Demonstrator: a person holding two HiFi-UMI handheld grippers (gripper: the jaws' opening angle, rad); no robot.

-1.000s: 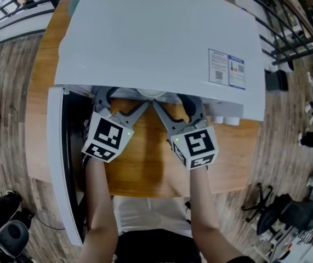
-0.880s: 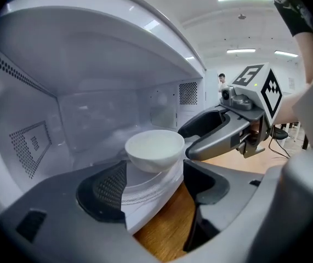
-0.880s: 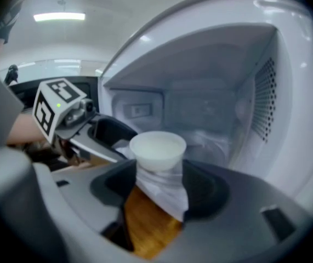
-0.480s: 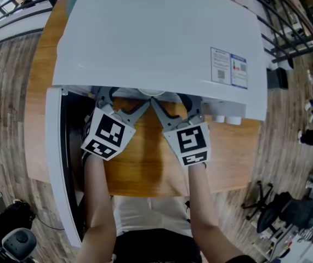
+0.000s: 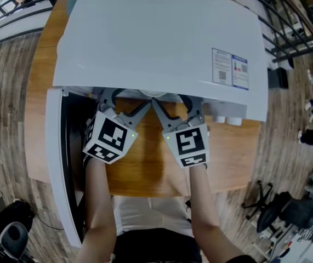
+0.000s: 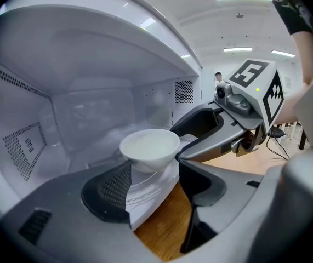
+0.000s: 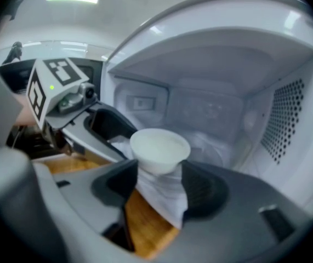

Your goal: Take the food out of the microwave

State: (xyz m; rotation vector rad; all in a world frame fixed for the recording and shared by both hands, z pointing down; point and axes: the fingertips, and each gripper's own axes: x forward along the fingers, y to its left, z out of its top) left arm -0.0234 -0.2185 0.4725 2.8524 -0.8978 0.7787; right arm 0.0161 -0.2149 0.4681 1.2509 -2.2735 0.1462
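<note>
A white bowl [image 6: 149, 147] stands on the glass turntable inside the open white microwave [image 5: 156, 32]. In the head view only the bowl's rim [image 5: 152, 93] shows under the microwave's top. Both grippers reach into the cavity side by side. My left gripper [image 6: 152, 166] has the bowl's base just past its fingertips, between the two jaws. My right gripper [image 7: 160, 171] frames the bowl the same way. Both pairs of jaws have just been closing a little and still stand wide; I see no pad pressing on the bowl.
The microwave door [image 5: 57, 163] hangs open at the left, beside my left arm. The microwave sits on a round wooden table [image 5: 145, 163]. Perforated cavity walls [image 7: 288, 119] close in on both sides. Office chairs [image 5: 277, 212] stand on the floor around the table.
The right gripper's marker cube has rolled a little. Both grippers stay at the microwave's mouth, on either side of the bowl.
</note>
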